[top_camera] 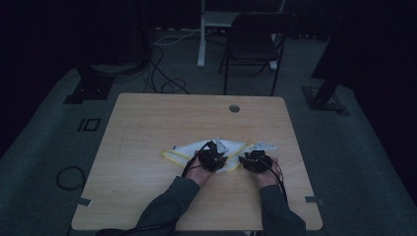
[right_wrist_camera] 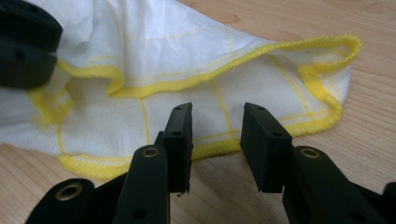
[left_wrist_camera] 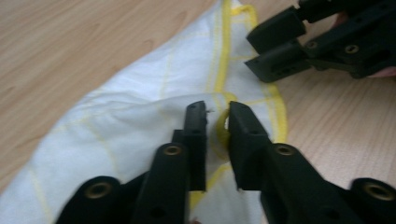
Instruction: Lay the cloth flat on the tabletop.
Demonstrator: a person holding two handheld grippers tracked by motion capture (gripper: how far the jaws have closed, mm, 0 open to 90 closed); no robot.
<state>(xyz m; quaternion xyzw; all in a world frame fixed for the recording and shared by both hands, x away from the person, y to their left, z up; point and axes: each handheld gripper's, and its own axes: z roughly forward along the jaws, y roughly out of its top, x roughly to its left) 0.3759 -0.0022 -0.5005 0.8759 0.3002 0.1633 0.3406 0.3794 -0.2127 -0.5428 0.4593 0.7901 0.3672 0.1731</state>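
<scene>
The white cloth with yellow edges [top_camera: 209,155] lies crumpled on the bench [top_camera: 147,132], nearer the person's edge and a bit right of the middle. Both hands work on it.

The left gripper [left_wrist_camera: 216,121] has its jaws close together on a raised bit of the yellow hem [left_wrist_camera: 222,130]. They seem to pinch it, though the picture is a little blurry there. The right gripper [right_wrist_camera: 215,123] has its jaws apart, with the near edge of the cloth just in front of them and nothing squeezed yet.

To do this step well, the right jaws should slide onto the yellow edge and shut on one layer only. Then both hands can lift and pull gently apart so the cloth opens flat.

There is lots of bare bench to the left, to the right and toward the far edge, where a small round hole [top_camera: 234,108] sits. The grippers are near each other, so move them apart slowly.
</scene>
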